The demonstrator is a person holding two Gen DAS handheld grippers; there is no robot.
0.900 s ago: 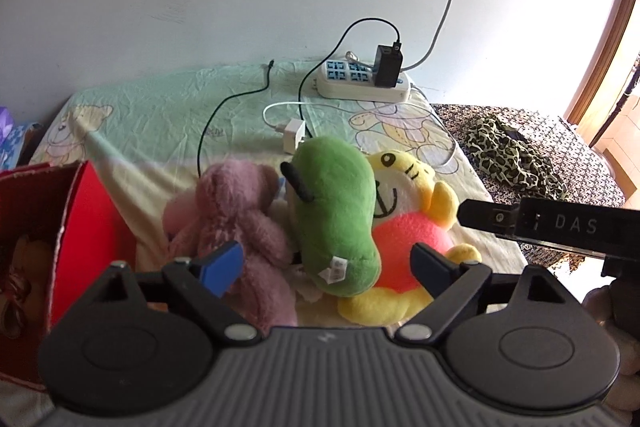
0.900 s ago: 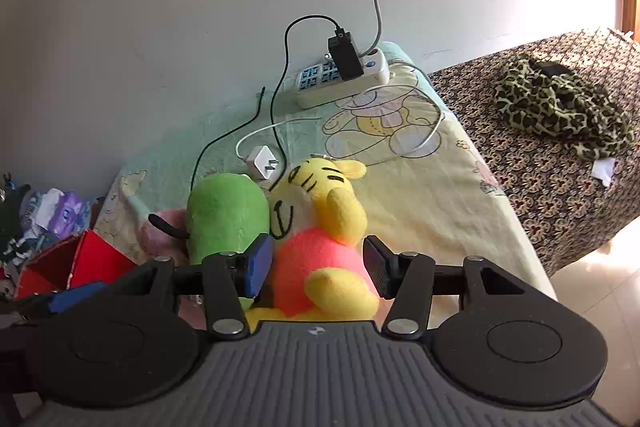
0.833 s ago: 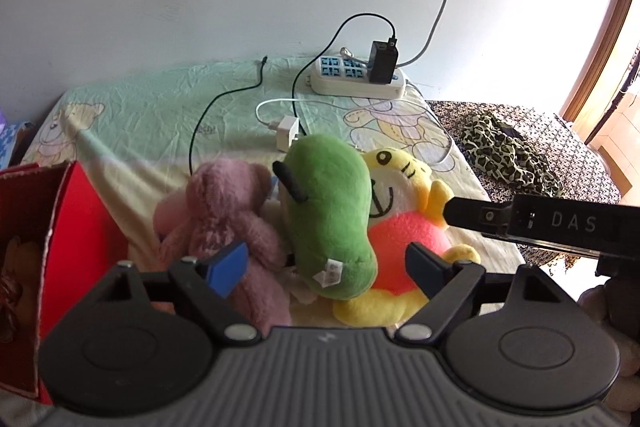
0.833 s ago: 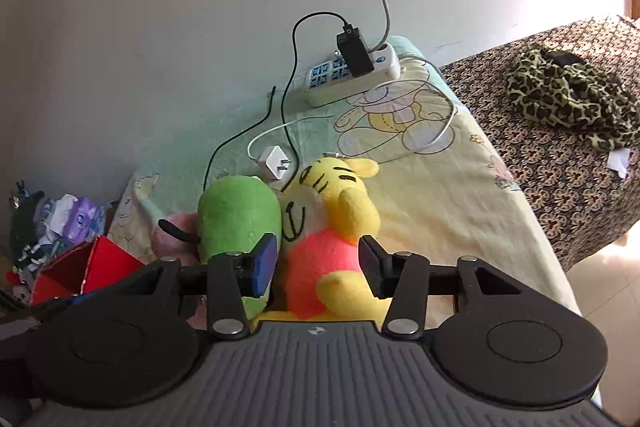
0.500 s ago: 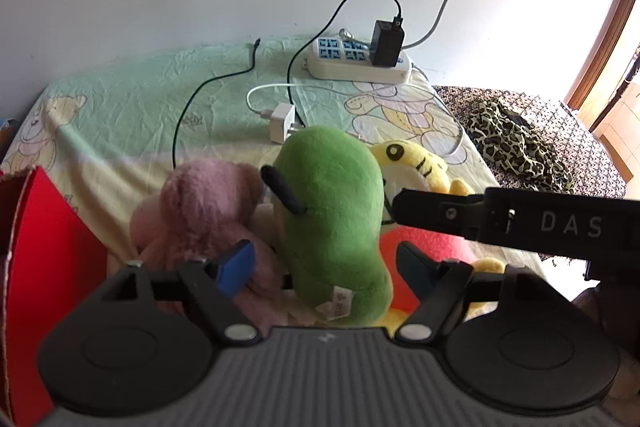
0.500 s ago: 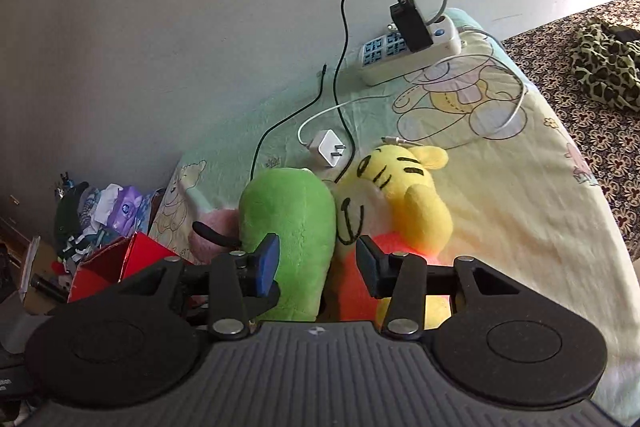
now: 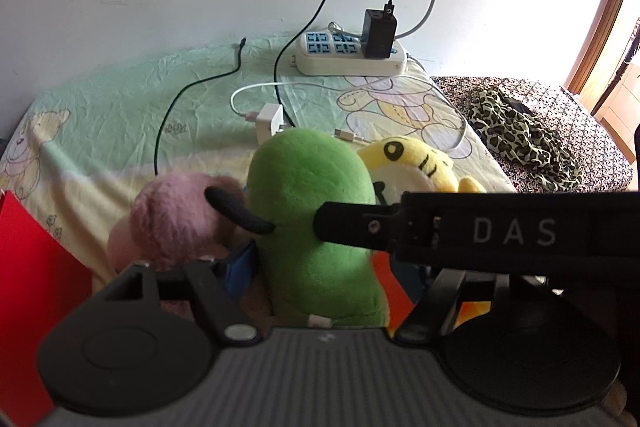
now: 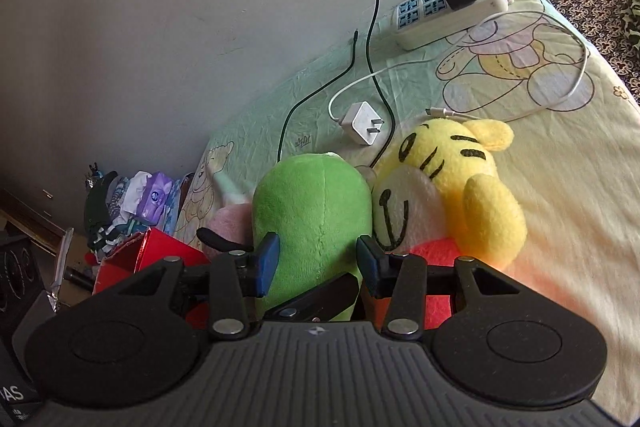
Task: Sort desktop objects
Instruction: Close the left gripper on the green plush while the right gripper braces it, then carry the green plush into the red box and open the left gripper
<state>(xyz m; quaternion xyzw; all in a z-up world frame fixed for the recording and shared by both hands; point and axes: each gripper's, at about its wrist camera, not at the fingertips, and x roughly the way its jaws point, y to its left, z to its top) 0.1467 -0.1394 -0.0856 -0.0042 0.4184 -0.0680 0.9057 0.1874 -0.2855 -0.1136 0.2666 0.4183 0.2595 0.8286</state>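
Green plush filled the middle of both views: the green toy (image 8: 312, 211) stood on the cartoon-print sheet (image 8: 560, 187), pressed between the pink plush (image 7: 172, 223) and the yellow bear (image 8: 460, 183). Your right gripper (image 8: 316, 261) had its 2 blue-padded fingers on either side of that toy, pads against its flanks, though a firm clamp could not be confirmed. Your left gripper (image 7: 332, 275) straddled the same toy from the other side; its right finger was hidden behind the other tool's black bar, so its opening could not be judged. A red box (image 7: 28, 267) sat at the left edge.
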